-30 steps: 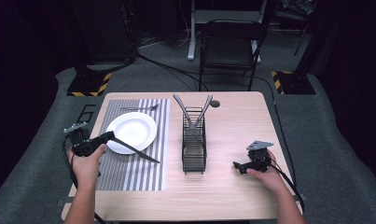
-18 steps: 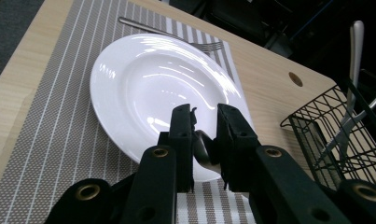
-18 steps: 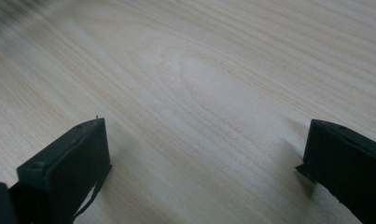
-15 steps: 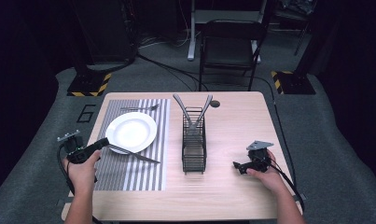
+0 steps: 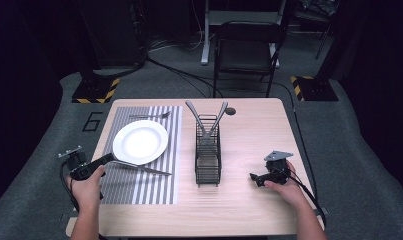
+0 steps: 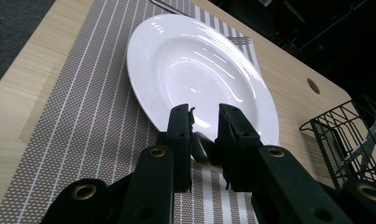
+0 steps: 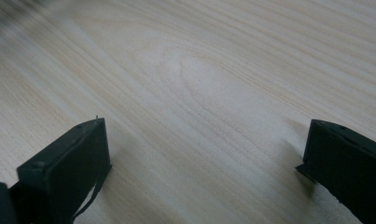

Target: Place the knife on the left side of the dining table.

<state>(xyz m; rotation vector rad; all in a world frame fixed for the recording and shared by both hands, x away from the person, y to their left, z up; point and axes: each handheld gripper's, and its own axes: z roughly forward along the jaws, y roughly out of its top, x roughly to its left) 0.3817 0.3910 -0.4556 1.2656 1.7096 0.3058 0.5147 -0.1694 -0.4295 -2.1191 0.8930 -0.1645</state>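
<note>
Gripping a knife (image 5: 141,168) by its dark handle, the left gripper (image 5: 100,163) sits at the mat's (image 5: 154,187) 9 o'clock edge; its fingers (image 6: 180,135) are nearly closed on the handle, just short of the plate (image 6: 199,70). The knife lies at the plate's 6 o'clock, blade pointing toward the rack (image 5: 208,150). A fork (image 5: 149,116) lies at the plate's 12 o'clock. Two utensils lean in the rack at the desk's (image 5: 249,210) centre. The right gripper (image 5: 255,178) rests at the rack's 3 o'clock, fingers (image 7: 66,163) wide apart, holding nothing.
</note>
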